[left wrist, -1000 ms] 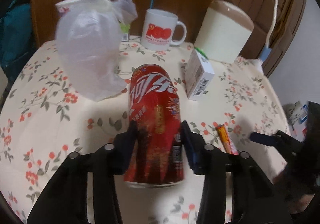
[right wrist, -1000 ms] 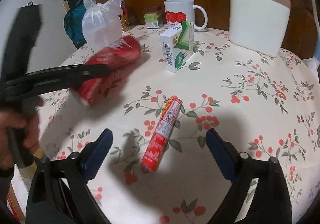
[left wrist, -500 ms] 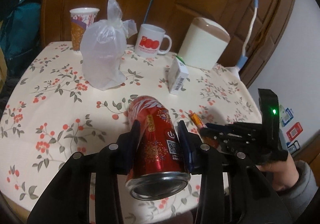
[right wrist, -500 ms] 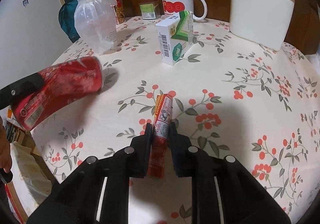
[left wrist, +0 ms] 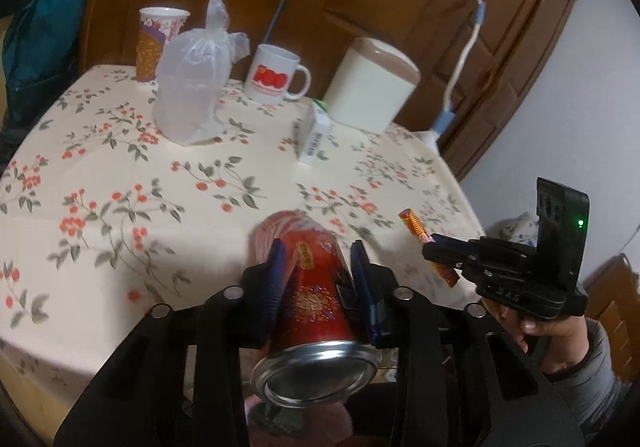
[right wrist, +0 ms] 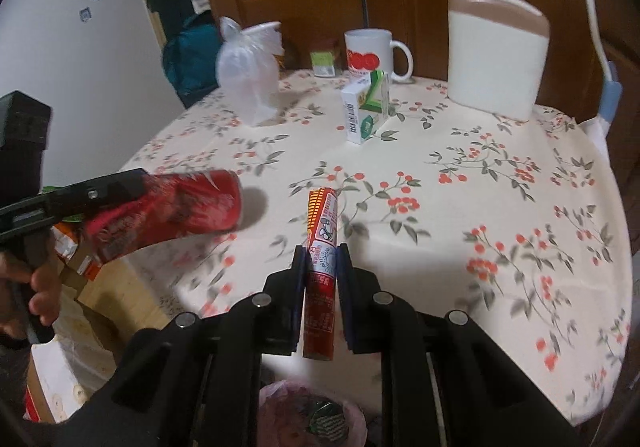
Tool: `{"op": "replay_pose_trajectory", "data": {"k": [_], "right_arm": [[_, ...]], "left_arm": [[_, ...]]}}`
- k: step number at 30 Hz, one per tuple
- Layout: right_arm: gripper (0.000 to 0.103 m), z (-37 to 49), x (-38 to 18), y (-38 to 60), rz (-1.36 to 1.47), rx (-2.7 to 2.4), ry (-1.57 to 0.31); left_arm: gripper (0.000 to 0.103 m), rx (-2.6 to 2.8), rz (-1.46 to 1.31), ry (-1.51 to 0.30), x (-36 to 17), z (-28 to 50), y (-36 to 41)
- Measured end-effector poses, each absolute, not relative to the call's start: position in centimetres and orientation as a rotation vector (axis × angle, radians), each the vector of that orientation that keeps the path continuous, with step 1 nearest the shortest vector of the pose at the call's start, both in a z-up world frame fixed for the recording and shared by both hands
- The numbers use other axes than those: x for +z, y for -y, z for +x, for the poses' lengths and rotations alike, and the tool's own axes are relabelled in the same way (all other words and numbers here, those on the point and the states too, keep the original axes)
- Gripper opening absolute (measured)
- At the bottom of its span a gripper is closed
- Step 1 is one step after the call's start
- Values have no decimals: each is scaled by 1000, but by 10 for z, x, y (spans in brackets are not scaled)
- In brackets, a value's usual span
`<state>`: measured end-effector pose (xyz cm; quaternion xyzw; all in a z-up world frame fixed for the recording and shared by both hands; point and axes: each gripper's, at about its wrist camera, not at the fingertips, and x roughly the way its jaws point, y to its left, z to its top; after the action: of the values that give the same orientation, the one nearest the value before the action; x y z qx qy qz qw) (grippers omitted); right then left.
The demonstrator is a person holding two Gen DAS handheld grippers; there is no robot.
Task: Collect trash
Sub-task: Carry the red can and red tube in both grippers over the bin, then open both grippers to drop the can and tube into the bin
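Observation:
My left gripper (left wrist: 318,259) is shut on a red soda can (left wrist: 316,299), held in the air over the near table edge, its base toward the camera. The can also shows blurred in the right wrist view (right wrist: 168,215). My right gripper (right wrist: 321,259) is shut on a red snack stick wrapper (right wrist: 321,247), lifted off the table; it also shows in the left wrist view (left wrist: 418,231). A tied clear plastic bag (left wrist: 192,87) and a small white-green carton (right wrist: 366,113) stand on the floral tablecloth (left wrist: 120,175).
A white mug (left wrist: 276,75), a paper cup (left wrist: 154,43) and a cream canister (left wrist: 370,83) stand at the table's back. A bin with a pink liner (right wrist: 316,415) sits below the near table edge. Cardboard boxes (right wrist: 76,259) lie on the floor at left.
Both grippers pulled back toward the near table edge and rose. The can went from over the table to its edge. The right gripper closed on the wrapper and lifted it.

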<state>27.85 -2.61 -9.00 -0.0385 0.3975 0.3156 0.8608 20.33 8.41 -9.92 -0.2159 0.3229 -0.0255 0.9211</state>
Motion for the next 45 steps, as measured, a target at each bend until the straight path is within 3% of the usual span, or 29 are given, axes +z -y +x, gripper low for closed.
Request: {"op": "replay_pose_trajectory", "data": {"k": [3,4,17,28,33,34,36,37,38,39,41,42,43,45], "right_arm": [[15,257,-83,38,-87,674,-817],[15,251,-83,41,-86,679,-818],[15,173,-105,85,-39,703,-872],[15,136,-267,74,-111,693,-1259],[18,127,-343,60,-187,683,-1412],[21,126,-352,58,-203,679,-1434],[46,125,-373,51,-237,677,-1473],[68,125,-379,50,-242,673,-1483],[77,124,-385,49,-246,672,-1493],[79,122,-389,48,-244,681,-1499],[92,121,-396,47,-248,690,-1507],[96,124,-397,48,-255,685,-1506],[98,124,-397,49,-258,681,-1504],[98,125,-399,51,-261,679,-1507]], "left_arm": [[13,-62,-406,-674,-100,194,-68],[2,-60,-390,-686,-104,195,-65],[0,-131,-440,-861,-189,158,-26],[0,-160,-506,-1148,-332,117,20],[2,-129,-529,-1214,-366,105,16],[7,-118,-526,-1222,-369,104,15],[23,-114,-519,-1238,-373,101,14],[40,-110,-511,-1242,-376,101,14],[54,-109,-505,-1246,-377,100,15],[60,-112,-503,-1249,-378,99,15],[85,-106,-502,-1243,-378,100,16],[93,-100,-497,-1244,-378,100,16],[98,-101,-494,-1246,-379,100,16],[97,-100,-471,-1255,-379,101,19]]}}
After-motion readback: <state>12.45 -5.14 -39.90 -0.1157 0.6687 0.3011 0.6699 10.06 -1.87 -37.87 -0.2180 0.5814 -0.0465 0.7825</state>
